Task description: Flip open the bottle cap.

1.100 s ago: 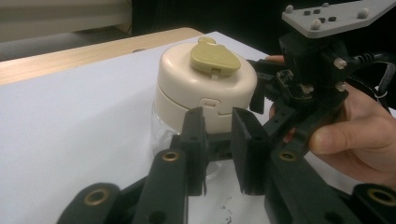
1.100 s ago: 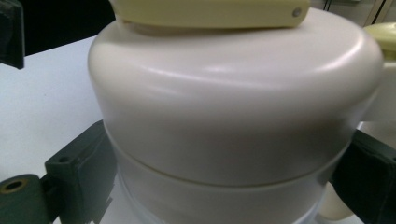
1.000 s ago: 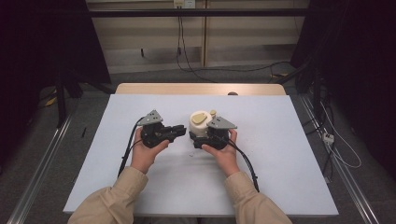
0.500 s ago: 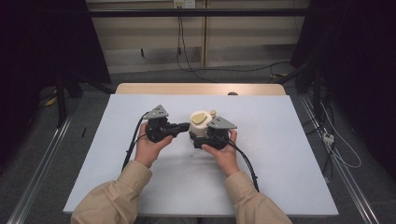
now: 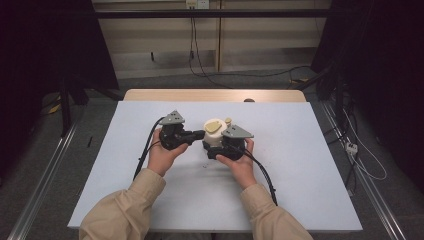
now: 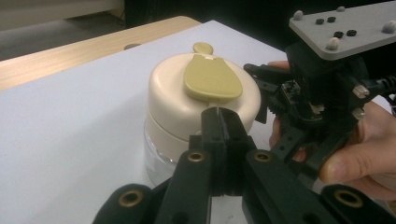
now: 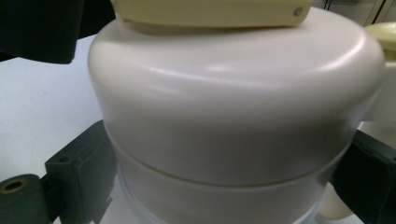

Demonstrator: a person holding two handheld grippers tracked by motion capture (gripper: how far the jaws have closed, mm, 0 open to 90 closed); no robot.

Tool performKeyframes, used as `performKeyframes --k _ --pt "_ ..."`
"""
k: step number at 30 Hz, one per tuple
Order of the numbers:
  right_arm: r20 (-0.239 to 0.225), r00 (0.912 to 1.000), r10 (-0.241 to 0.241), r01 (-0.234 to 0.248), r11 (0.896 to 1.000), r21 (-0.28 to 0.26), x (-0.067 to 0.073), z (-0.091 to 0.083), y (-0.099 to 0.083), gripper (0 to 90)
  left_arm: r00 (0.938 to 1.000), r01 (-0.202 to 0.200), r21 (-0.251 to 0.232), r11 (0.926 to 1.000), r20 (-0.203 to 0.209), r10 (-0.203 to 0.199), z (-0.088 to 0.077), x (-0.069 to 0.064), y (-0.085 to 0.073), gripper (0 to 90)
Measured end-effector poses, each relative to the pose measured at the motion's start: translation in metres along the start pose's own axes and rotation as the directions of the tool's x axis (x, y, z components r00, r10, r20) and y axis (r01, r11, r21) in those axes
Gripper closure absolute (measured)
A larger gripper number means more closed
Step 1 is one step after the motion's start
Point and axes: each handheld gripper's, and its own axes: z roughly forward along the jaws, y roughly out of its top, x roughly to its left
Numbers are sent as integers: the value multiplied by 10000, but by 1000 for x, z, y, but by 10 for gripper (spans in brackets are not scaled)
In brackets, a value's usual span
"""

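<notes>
- White sheeting is spread over the table [image 5: 300, 165], with dark curtains and trailing cables seen behind it.
- Near the middle of the sheet a jar [image 5: 215, 136] is stood upright: a clear lower body is capped by a rounded cream lid [image 6: 173, 100], on which an olive-yellow flap [image 6: 212, 79] is set.
- The jar is clasped at its sides by the right gripper [image 5: 223, 148].
- The left gripper [image 6: 219, 116] is closed on nothing, its joined tips placed at the lid's rim.
</notes>
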Motion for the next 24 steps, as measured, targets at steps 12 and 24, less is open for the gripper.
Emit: performKeyframes --k 12,24 --pt "-8 10000 -1 1 10000 7 0 0 0 46 10000 -10 55 10000 -87 11 3 0 2 900" --pt "3 10000 1 -1 10000 7 0 0 0 45 9999 -31 13 10000 -151 32 5 -2 6 900"
